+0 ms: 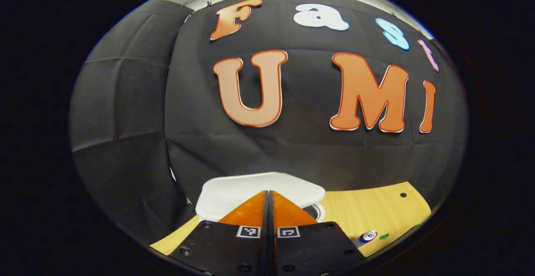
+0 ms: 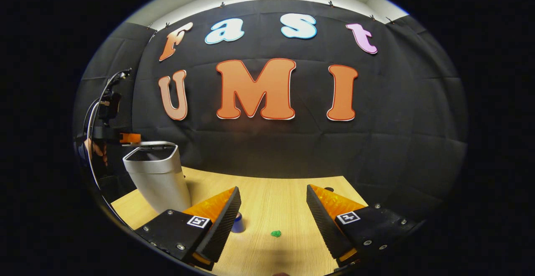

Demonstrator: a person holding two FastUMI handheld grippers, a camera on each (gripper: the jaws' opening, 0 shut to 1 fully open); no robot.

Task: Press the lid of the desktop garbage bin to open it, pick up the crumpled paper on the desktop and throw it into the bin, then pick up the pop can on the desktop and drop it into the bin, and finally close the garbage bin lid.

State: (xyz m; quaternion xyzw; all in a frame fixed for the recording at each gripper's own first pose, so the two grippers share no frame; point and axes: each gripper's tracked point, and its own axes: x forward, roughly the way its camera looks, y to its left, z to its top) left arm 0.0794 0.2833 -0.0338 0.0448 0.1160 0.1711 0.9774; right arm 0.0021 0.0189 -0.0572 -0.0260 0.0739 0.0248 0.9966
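White bin lid (image 1: pixel 259 192) at lower centre was being pressed by the clenched left gripper (image 1: pixel 269 213); right gripper (image 2: pixel 273 209), released, must next take the paper.

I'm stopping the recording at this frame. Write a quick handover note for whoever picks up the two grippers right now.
Left gripper: shut, empty, tips over the white lid of the garbage bin, at the table's left end.
Right gripper: open, empty, low over the table.
Crumpled paper: small green ball on the table between the right gripper's fingers.
Pop can: on the table, partly hidden behind one finger.
Done: the lid looks partly raised.
Left: paper in, can in, close lid.
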